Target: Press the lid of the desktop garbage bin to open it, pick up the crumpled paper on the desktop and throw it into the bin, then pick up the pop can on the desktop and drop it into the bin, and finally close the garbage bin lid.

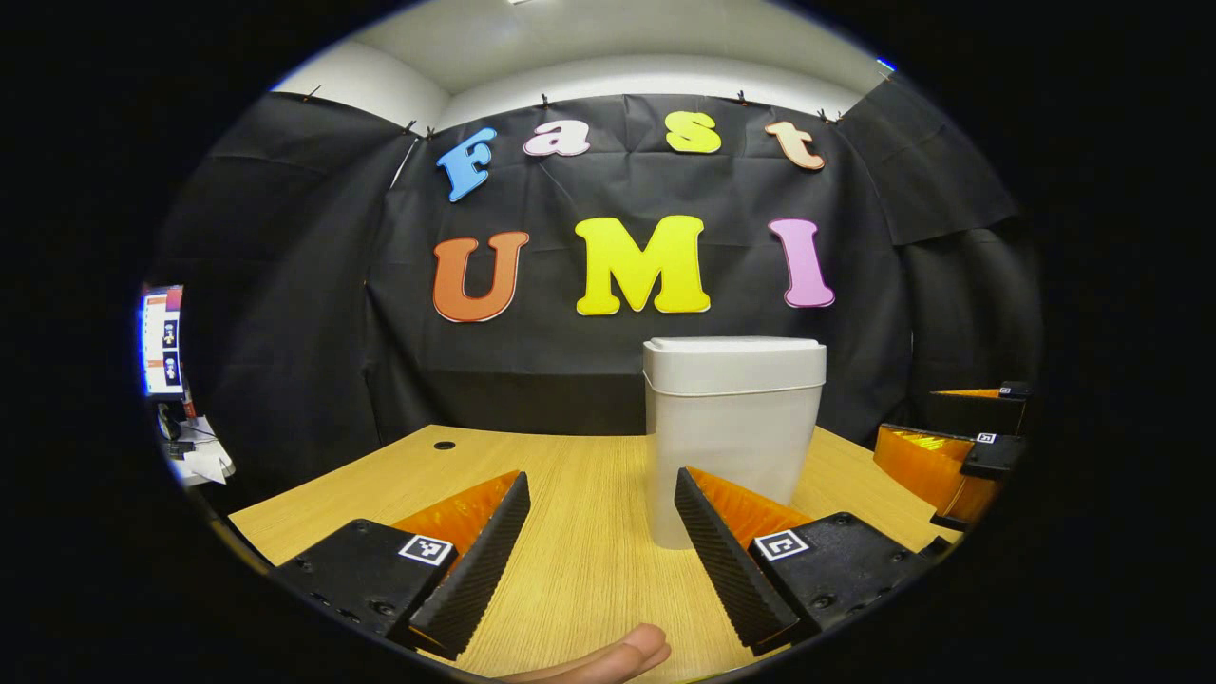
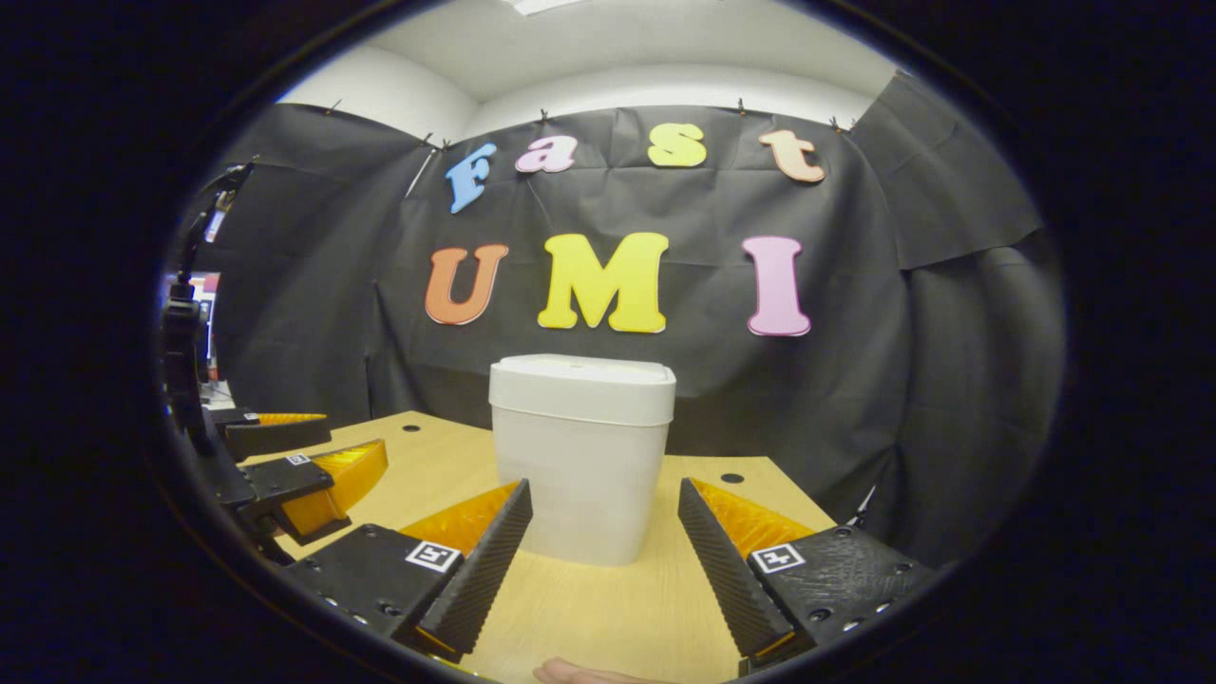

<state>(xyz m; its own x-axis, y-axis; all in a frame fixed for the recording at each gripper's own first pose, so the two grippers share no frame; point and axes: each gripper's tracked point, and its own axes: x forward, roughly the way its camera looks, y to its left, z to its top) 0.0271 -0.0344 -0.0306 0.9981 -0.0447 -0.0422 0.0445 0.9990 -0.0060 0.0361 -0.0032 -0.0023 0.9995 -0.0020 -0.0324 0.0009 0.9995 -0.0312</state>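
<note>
Both the left gripper and right gripper gape empty before the white plastic lidded bin. Press squarely on its shut lid; paper and can are perhaps out of frame.

1 bin, 2 grippers

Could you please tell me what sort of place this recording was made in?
Most likely a small recording booth set up for handheld gripper demonstrations: black cloth is clipped up as walls, a light wooden desk carries a white desktop garbage bin with its lid shut, and a lit screen stands at the far left.
</note>
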